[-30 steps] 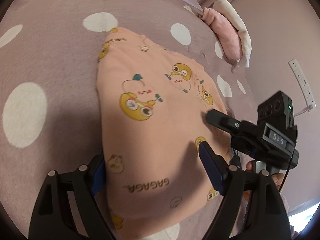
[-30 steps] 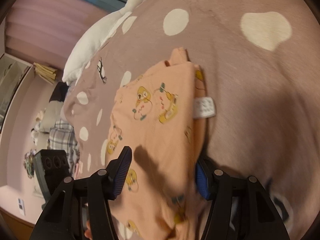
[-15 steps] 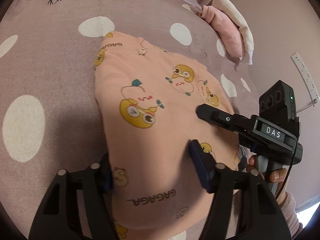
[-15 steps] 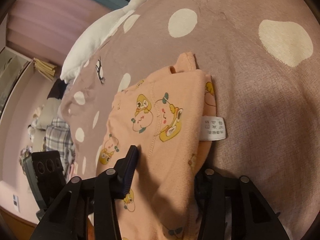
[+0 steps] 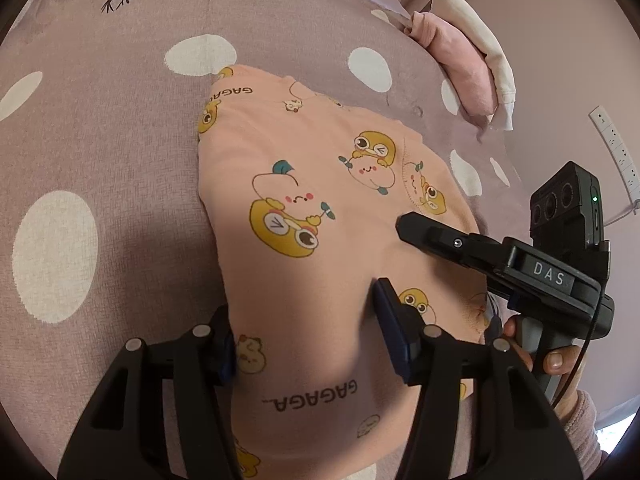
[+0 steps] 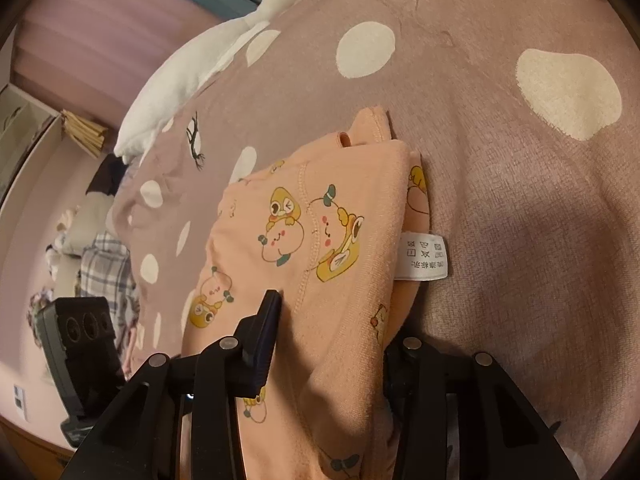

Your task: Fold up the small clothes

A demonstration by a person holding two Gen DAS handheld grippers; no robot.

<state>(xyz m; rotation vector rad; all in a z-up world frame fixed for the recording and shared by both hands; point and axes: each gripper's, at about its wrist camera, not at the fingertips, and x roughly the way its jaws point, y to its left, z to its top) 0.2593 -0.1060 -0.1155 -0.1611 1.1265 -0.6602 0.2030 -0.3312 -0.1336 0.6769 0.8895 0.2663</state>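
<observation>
From the left wrist view, my left gripper (image 5: 308, 336) has just been closing its jaws; they now straddle the near edge of the peach garment (image 5: 316, 240), which lies folded on the spotted bed cover (image 5: 100, 128). One finger sits on top of the cloth and the other at its side edge, so I cannot tell whether they truly pinch yet.

From the right wrist view, my right gripper (image 6: 332, 344) has been closing likewise, with cloth bunched between its jaws near the care label (image 6: 422, 256). I judge both edges nearly secured for the next fold.
</observation>
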